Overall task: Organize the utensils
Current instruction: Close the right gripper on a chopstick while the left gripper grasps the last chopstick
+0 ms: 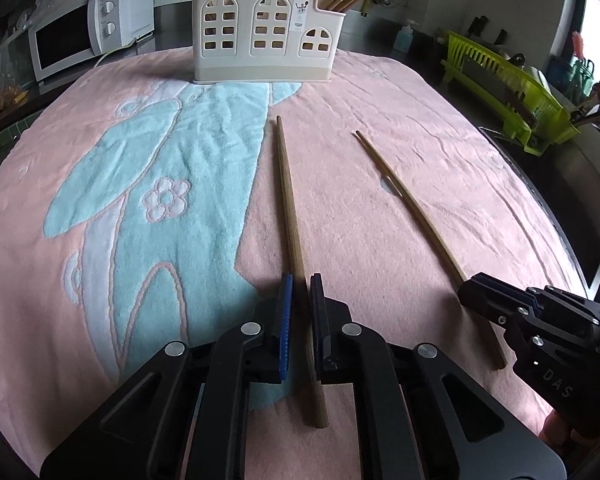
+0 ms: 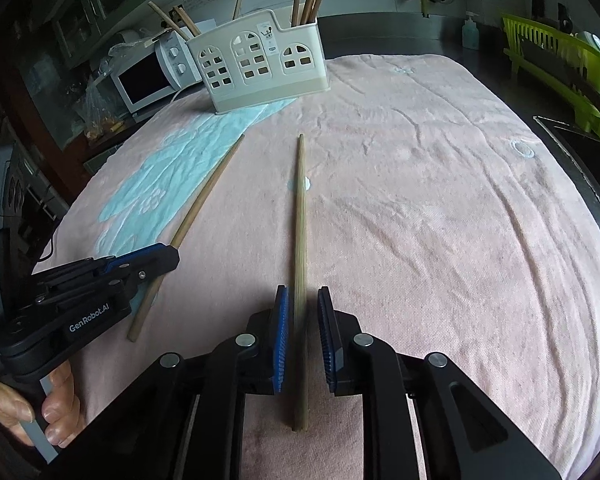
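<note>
Two chopsticks lie on the towel, well apart, in front of the holder. The left gripper straddles the left chopstick, a little open, not clamped. The right gripper does the same with the right chopstick. Each thin round stick may roll or tilt if the pads close off-centre.

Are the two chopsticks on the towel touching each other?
No, the left chopstick and the right chopstick lie apart on the pink towel, with bare cloth between them.
</note>
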The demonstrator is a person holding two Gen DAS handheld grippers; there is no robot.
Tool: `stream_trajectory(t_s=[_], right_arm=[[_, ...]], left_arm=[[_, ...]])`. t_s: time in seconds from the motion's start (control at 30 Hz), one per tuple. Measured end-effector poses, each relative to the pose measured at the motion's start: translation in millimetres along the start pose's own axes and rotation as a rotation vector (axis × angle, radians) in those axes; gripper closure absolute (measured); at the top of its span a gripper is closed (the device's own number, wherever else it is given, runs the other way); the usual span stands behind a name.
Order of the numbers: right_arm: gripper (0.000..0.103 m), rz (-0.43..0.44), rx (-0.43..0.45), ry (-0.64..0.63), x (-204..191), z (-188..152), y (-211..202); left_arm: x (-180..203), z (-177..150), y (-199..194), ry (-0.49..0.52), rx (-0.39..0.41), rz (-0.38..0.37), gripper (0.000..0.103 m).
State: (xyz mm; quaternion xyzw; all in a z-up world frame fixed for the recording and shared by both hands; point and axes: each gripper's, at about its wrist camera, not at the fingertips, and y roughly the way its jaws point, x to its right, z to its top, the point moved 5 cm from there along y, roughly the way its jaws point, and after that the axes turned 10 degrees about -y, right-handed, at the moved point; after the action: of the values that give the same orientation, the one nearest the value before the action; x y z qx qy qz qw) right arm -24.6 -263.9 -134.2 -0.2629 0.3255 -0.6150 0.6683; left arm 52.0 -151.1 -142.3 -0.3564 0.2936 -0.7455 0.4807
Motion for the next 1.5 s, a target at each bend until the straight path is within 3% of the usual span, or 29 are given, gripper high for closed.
stream_trajectory(t_s=[0.23,0.33,0.57,0.8,1.0,1.1,1.33,1.5], right_arm=[[0.089,-0.051,-0.001,-0.054,-6,2,4],[0.096,-0.072,-0.005,-0.068,-6,4,6],[0.096,-0.059,0.022,-0.059,-5,9,-6],[0.096,-0.055,0.102,-0.099,-12,31,-39],[0.096,-0.041,0.091,-0.113,-14,36,-41],[0.096,-0.030,0.078,-0.110,-15,32,-39],[0.096,-0.033,0.067,-0.094,-13,28,-35],[0.096,-0.021,0.052,-0.086,-15,23,-27]], left_arm=[[1,0,1,0.018,-0.016,-0.002,0.093],[1,1,1,0.016,-0.019,-0.011,0.094],[-1,4,-5,0.027,-0.016,-0.038,0.096],[-3,20,-34,0.039,0.058,-0.068,0.096],[-6,42,-67,0.025,0.158,-0.122,0.096],[-7,48,-72,0.036,0.181,-0.122,0.102],[-8,34,-56,0.043,0.106,-0.137,0.101],[-9,15,-38,0.075,0.041,-0.114,0.093]])
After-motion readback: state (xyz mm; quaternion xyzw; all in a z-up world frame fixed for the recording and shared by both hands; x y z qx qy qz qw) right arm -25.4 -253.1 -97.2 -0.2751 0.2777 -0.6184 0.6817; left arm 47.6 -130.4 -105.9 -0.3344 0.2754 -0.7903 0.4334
